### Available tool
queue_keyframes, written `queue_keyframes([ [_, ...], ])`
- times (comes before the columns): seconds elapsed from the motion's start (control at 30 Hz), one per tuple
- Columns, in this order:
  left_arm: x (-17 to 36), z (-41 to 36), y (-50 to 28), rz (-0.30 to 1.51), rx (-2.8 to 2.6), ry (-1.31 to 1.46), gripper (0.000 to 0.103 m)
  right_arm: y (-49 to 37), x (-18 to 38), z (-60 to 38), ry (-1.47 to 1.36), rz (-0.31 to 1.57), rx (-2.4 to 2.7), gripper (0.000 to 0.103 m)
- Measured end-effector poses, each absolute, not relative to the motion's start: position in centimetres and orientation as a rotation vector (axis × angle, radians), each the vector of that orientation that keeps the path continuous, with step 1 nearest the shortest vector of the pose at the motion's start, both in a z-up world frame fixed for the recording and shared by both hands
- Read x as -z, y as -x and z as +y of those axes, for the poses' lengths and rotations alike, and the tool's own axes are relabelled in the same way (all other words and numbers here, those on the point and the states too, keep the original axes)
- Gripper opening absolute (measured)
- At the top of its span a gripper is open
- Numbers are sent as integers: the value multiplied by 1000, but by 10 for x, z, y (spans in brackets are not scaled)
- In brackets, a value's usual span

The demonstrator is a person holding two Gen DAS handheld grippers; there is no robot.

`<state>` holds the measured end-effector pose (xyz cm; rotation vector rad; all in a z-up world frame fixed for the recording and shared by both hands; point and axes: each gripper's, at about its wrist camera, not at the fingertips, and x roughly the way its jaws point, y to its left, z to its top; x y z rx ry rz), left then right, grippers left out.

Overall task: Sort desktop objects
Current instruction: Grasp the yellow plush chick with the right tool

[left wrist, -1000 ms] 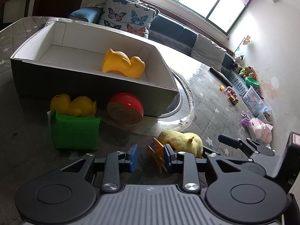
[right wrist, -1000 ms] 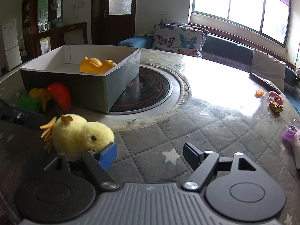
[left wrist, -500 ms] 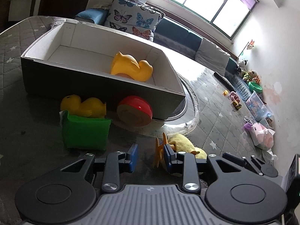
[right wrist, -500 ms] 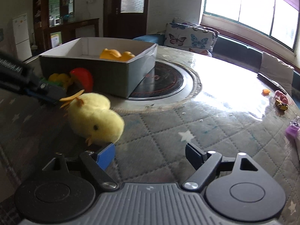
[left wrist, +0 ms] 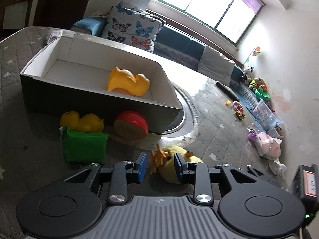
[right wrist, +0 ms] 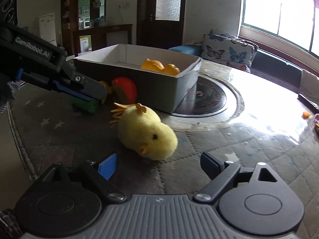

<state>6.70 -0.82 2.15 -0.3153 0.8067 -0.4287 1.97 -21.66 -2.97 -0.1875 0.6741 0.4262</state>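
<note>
Your left claw is easing its jaws apart, and the orange feet of the plush chick sit in the gap between the blue pads; from the right wrist view the claw tip hangs just short of those feet, so you are not pinching them. Your right claw is also spreading, jaws wide and released, with nothing pressed between them. The chick lies on its side on the counter just ahead of it, head toward that claw, feet pointing away toward your left claw.

Beyond your left claw and to its left, a green block stands on the counter, and a yellow rubber duck sits right behind it, touching or nearly so. Straight ahead — a little farther out — a red toy rests against the dark outer wall of the open box. Inside that box another yellow duck lies near the close wall, toward the right end.

Well off to the right of the claw, small toys and a remote lie near the counter's far edge — with a butterfly cushion on the sofa beyond the box.
</note>
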Motion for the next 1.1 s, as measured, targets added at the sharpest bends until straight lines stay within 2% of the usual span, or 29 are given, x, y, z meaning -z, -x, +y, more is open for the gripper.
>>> queue_keyframes([
  [0.8, -2, -16, -78, 876, 453, 325, 34, -12, 29, -187, 208, 653, -580, 89],
  [0.9, 3, -16, -83, 891, 445, 333, 34, -24, 30, -188, 188, 651, -550, 86],
  [1.1, 1, -14, -84, 881, 447, 349, 34, -37, 35, -183, 181, 668, -544, 74],
])
